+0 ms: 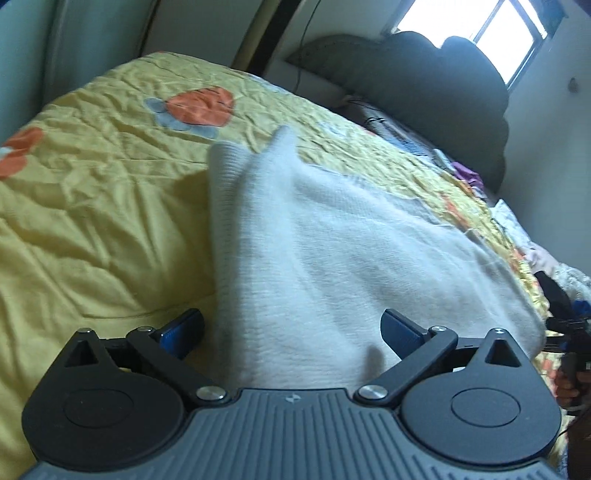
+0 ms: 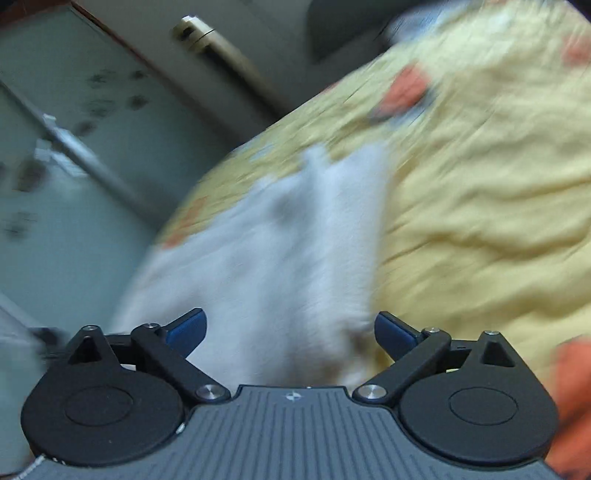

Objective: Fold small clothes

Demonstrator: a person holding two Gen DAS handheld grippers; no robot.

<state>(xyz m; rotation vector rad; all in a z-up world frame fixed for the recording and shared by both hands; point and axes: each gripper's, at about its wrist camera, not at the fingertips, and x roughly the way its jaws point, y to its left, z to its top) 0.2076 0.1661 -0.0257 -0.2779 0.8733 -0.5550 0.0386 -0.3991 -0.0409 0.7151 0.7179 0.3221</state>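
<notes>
Both claws, the left claw (image 1: pixel 291 332) and the right claw (image 2: pixel 290 330), are wide and hold nothing. The white cloth (image 1: pixel 314 251) lies on the yellow blanket (image 1: pixel 92 221), bunched up. A claw might pinch the blanket too, because it sits right under the cloth.

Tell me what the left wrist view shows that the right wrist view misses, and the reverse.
Only the left wrist view shows a bright window, a dark rounded headboard and a clothes pile at the bed's far edge. Only the right wrist view, which is blurred, shows a pale green cabinet door and a metal handle. Both show the white knitted garment lying on the yellow flowered bedspread, with each view's own claw, left and right, wide open over it.
</notes>
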